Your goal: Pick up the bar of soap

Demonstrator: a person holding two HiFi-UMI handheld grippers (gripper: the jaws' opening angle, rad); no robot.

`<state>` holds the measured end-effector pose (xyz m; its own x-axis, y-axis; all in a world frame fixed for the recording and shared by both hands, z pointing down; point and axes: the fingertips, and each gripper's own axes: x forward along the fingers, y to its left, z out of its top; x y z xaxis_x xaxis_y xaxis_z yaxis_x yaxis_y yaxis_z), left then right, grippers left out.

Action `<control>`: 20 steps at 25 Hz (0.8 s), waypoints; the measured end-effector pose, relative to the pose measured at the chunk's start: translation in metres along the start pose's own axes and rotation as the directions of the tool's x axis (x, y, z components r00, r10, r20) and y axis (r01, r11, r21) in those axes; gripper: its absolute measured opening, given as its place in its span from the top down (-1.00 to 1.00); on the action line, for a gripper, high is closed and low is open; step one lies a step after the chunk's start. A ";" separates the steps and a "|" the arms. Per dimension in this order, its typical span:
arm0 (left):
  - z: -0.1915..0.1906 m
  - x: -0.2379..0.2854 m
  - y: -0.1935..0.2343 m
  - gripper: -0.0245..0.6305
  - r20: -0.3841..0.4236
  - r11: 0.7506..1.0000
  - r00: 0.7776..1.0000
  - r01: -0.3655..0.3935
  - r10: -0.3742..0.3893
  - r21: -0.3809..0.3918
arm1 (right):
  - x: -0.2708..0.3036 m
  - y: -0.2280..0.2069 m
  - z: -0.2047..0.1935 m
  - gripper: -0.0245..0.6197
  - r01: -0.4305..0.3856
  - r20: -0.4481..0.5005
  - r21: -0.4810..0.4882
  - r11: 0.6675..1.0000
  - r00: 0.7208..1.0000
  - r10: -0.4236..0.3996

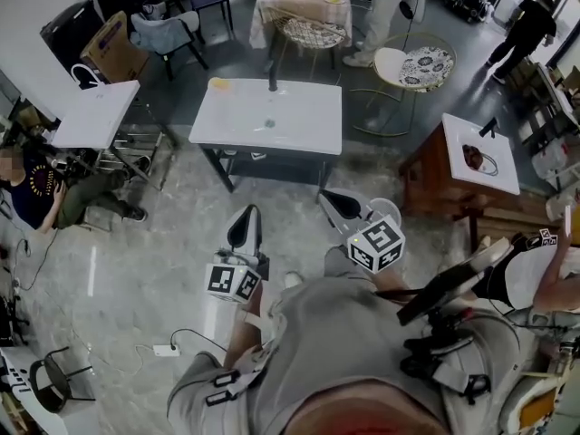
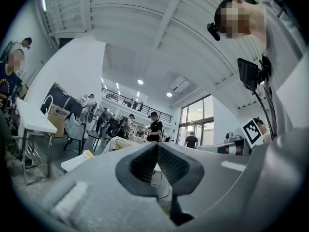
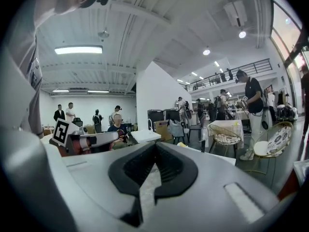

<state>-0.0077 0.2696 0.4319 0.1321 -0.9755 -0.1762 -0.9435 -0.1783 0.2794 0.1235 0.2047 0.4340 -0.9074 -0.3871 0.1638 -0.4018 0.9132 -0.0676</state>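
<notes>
The yellow bar of soap [image 1: 219,83] lies on the far left corner of the white basin table [image 1: 299,125], left of its dark tap [image 1: 272,82]. In the left gripper view the bar of soap [image 2: 88,153] shows small on that table's corner, left of the jaws. Both grippers hang over the floor on the near side of the table, well short of the soap. My left gripper [image 1: 245,227] is shut with nothing in it, its tips meeting [image 2: 156,146]. My right gripper [image 1: 343,208] is also shut and empty, its jaws closed together [image 3: 154,146].
A second white table [image 1: 95,114] stands to the left with a seated person [image 1: 36,188] beside it. A wooden stand with a white top [image 1: 480,152] is at the right. Chairs [image 1: 313,33] and people stand beyond. A power strip [image 1: 166,350] and cable lie on the floor.
</notes>
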 end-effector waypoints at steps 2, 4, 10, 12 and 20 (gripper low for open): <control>0.005 0.000 0.006 0.94 0.007 1.000 1.000 -0.010 0.010 0.005 | 0.006 0.003 0.010 0.91 0.003 0.018 -0.029 1.000 1.000 -0.002; 0.008 0.001 0.013 0.94 0.011 1.000 1.000 -0.022 0.022 0.004 | 0.014 0.005 0.016 0.91 0.005 0.020 -0.041 0.999 1.000 -0.004; 0.009 0.000 0.024 0.94 0.009 0.999 0.999 -0.044 0.044 0.020 | 0.036 0.012 0.023 0.91 -0.031 0.024 -0.048 0.998 0.999 0.032; 0.009 0.001 0.030 0.94 0.012 0.998 0.998 -0.055 0.055 0.021 | 0.044 0.013 0.023 0.91 -0.048 0.023 -0.050 0.998 0.999 0.049; 0.010 0.010 0.058 0.94 0.017 0.994 0.994 -0.105 0.104 0.033 | 0.083 0.007 0.019 0.91 -0.107 0.026 -0.038 0.993 0.994 0.108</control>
<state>-0.0639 0.2503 0.4372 0.0281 -0.9864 -0.1620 -0.9617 -0.0709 0.2649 0.0434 0.1767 0.4287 -0.9485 -0.2889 0.1301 -0.2970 0.9537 -0.0472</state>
